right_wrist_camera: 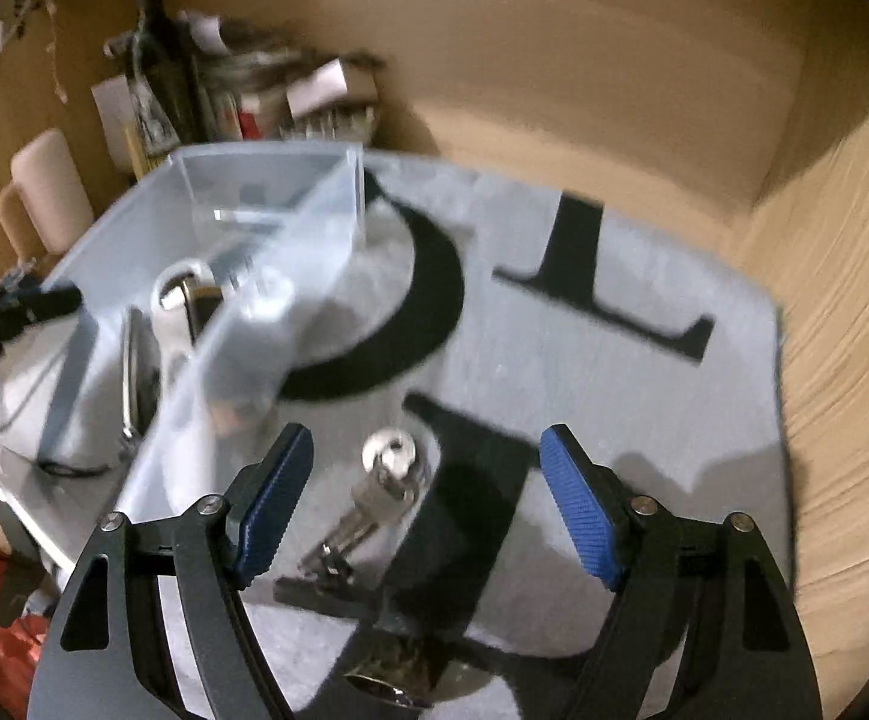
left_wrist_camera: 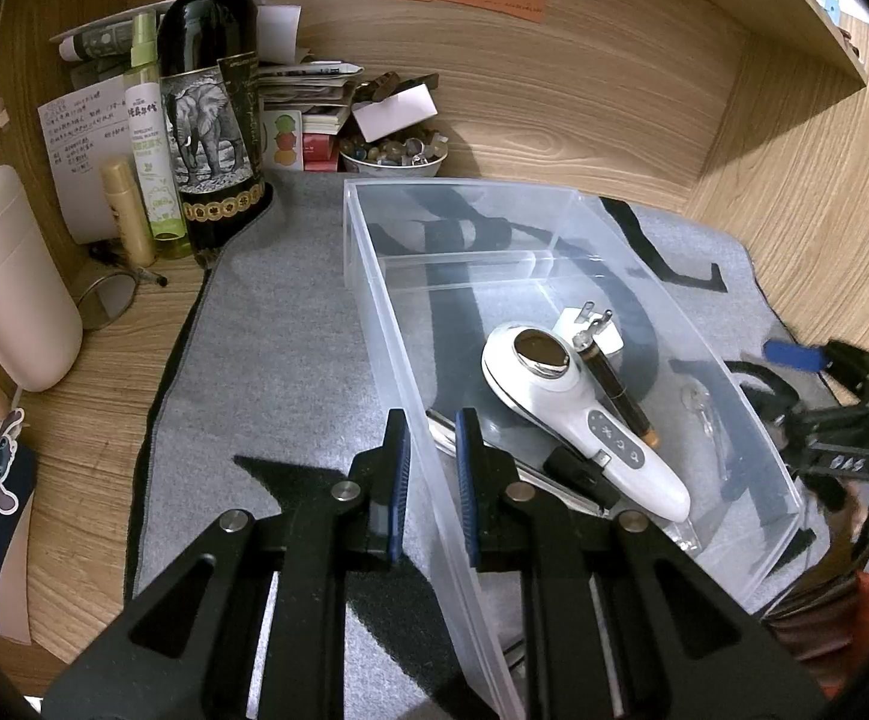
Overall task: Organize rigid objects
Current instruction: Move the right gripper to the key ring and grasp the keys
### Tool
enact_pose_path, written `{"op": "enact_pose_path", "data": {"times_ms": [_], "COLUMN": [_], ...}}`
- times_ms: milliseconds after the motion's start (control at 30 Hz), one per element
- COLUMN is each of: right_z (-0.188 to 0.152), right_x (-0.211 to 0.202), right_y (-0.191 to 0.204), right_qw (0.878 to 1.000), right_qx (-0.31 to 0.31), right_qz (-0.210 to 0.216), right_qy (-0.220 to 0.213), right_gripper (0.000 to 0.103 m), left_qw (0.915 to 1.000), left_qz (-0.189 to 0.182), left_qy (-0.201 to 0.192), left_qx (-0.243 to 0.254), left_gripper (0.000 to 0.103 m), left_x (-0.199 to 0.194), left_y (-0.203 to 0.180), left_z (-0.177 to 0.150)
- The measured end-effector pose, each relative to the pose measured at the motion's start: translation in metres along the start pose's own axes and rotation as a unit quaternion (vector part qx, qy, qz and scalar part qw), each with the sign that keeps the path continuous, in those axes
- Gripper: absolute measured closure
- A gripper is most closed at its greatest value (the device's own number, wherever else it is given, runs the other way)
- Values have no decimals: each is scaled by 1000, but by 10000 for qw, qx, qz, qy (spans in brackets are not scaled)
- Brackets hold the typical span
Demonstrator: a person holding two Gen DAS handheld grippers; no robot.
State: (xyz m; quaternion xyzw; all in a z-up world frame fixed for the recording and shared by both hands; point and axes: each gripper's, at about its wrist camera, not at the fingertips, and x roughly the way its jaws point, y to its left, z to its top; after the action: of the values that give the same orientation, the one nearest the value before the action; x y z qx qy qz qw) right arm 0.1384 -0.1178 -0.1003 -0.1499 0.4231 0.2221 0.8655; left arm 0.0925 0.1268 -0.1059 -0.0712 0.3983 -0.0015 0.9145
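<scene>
A clear plastic bin [left_wrist_camera: 374,276] stands on a grey mat [left_wrist_camera: 266,360]. My left gripper [left_wrist_camera: 433,462] is shut on the bin's near left wall. Inside the bin lie a white handheld device [left_wrist_camera: 578,414], a dark pen-like tube [left_wrist_camera: 617,390] and a white plug [left_wrist_camera: 590,324]. In the blurred right wrist view, my right gripper [right_wrist_camera: 425,507] is open over a bunch of silver keys [right_wrist_camera: 374,498] lying on the mat [right_wrist_camera: 644,408] just right of the bin [right_wrist_camera: 224,324]. The keys lie between the fingers, untouched.
At the back left stand a wine bottle [left_wrist_camera: 209,96], a green spray bottle [left_wrist_camera: 149,138], a small beige tube [left_wrist_camera: 128,210] and a bowl of stones [left_wrist_camera: 395,153]. A pale cup [left_wrist_camera: 8,276] and glasses [left_wrist_camera: 107,297] sit at left. Wooden walls enclose the desk.
</scene>
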Motion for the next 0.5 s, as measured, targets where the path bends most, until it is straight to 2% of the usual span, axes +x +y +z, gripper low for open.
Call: {"op": "enact_pose_path", "data": {"times_ms": [233, 300, 367, 467, 500], "right_z": [-5, -3, -2, -3, -4], "right_x": [19, 26, 34, 34, 34], "right_y": [2, 3, 6, 10, 10], "right_qw": [9994, 9988, 9982, 9987, 9987], "right_qx": [22, -11, -72, -213, -206], "right_qz": [192, 273, 314, 250, 284], "right_qy": [298, 395, 499, 385, 366], "right_gripper": [31, 44, 53, 56, 65], "left_qw": [10000, 10000, 10000, 10000, 10000], "left_qz": [-4, -2, -6, -10, -8], "left_qy": [-2, -2, -2, -2, -3], "left_qx": [-4, -1, -3, -9, -5], "left_gripper": [88, 88, 88, 88, 88], "left_x": [0, 0, 0, 0, 0], "left_y": [0, 0, 0, 0, 0], "left_z": [0, 0, 0, 0, 0]}}
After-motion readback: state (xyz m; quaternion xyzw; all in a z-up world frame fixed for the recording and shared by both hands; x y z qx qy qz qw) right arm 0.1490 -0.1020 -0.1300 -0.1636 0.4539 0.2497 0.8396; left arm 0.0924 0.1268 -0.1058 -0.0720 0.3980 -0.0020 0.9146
